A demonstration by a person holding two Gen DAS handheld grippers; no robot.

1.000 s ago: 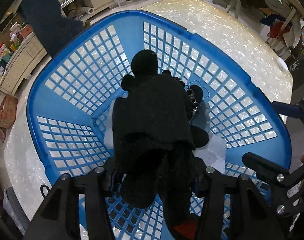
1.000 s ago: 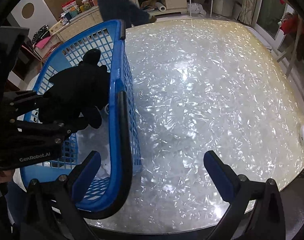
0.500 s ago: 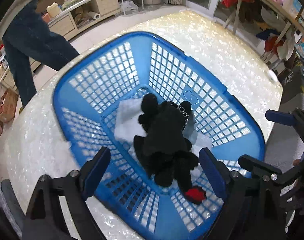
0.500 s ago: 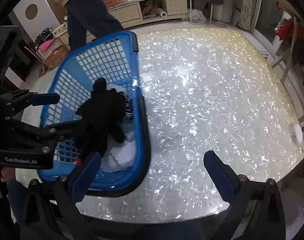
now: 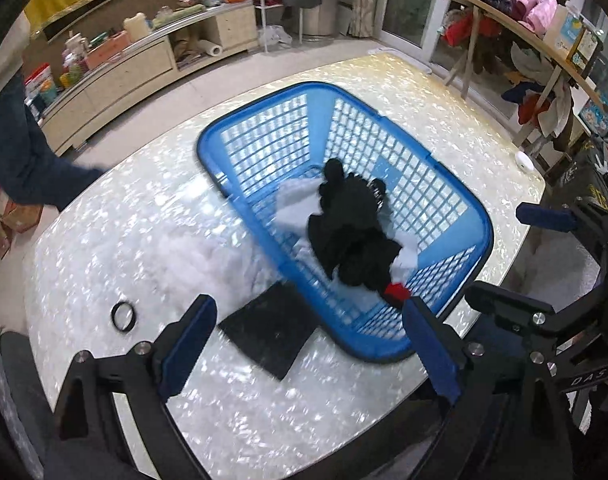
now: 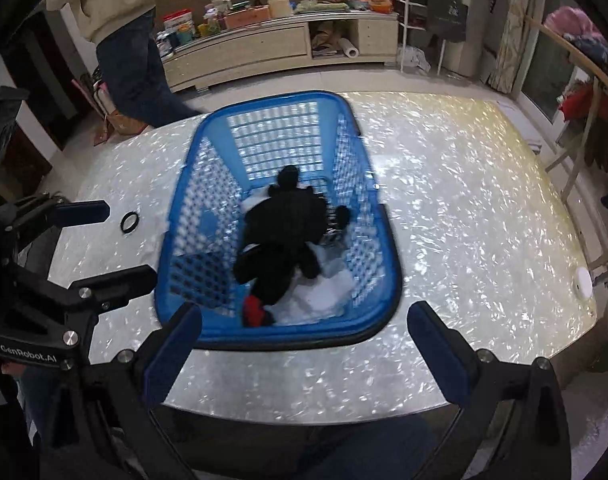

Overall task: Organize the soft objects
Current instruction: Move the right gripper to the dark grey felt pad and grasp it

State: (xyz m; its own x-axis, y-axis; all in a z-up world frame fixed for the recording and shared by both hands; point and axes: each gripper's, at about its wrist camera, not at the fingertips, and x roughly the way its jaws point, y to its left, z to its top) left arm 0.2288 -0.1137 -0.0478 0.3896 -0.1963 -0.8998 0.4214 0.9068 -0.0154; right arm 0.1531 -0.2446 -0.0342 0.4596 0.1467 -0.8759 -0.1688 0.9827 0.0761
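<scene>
We are holding the left gripper [image 5: 310,344] with its jaws spread wide, gripping nothing. We are holding the right gripper [image 6: 301,352] equally wide and empty. The blue basket [image 5: 478,216] is sitting on the table [image 5: 103,220], containing the black plush toy [image 5: 354,216] lying on white fabric [image 5: 293,204]. The toy is lying ahead of both grippers, well apart from their fingertips.

Plush toy [image 5: 354,220] in basket [image 5: 480,216] on table [image 5: 103,240] — ring [image 5: 123,317] left of basket

black hand-held gripper [image 6: 299,352] frames; blue finger pads [image 6: 171,350]; silver screws; white "genrobot.ai" lettering
</scene>
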